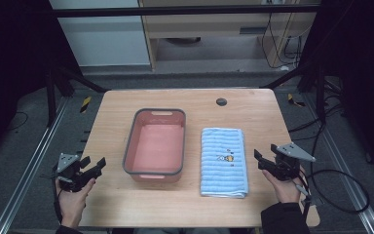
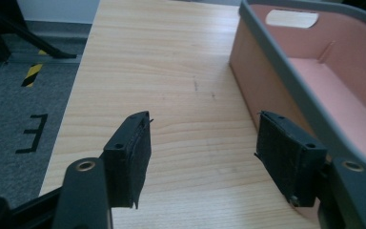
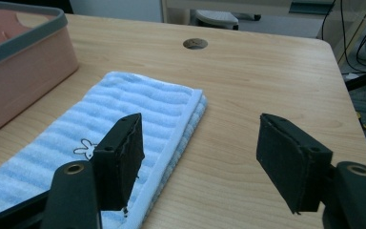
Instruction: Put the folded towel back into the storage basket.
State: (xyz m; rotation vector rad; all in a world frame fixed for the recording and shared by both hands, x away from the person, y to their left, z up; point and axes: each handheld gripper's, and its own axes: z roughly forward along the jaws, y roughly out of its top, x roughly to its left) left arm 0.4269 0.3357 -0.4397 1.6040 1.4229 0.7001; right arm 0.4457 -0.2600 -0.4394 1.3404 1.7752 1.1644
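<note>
A folded light-blue striped towel (image 1: 223, 162) with a small cartoon print lies flat on the wooden table (image 1: 185, 204), right of a pink bin with a grey rim (image 1: 156, 144). My left gripper (image 1: 93, 165) hovers at the table's left front edge, open and holding nothing, with the bin's wall (image 2: 262, 90) just to its right. My right gripper (image 1: 265, 159) stands open beside the towel's right edge, nothing between its jaws. In the right gripper view the towel (image 3: 128, 119) lies under the left pad, and the gripper (image 3: 202, 157) is over bare wood.
A round cable hole (image 1: 221, 102) sits at the table's far side. A black cable (image 1: 341, 190) trails off the right gripper over the floor. Dark frame rails (image 1: 24, 165) run along both sides. The pink bin holds nothing.
</note>
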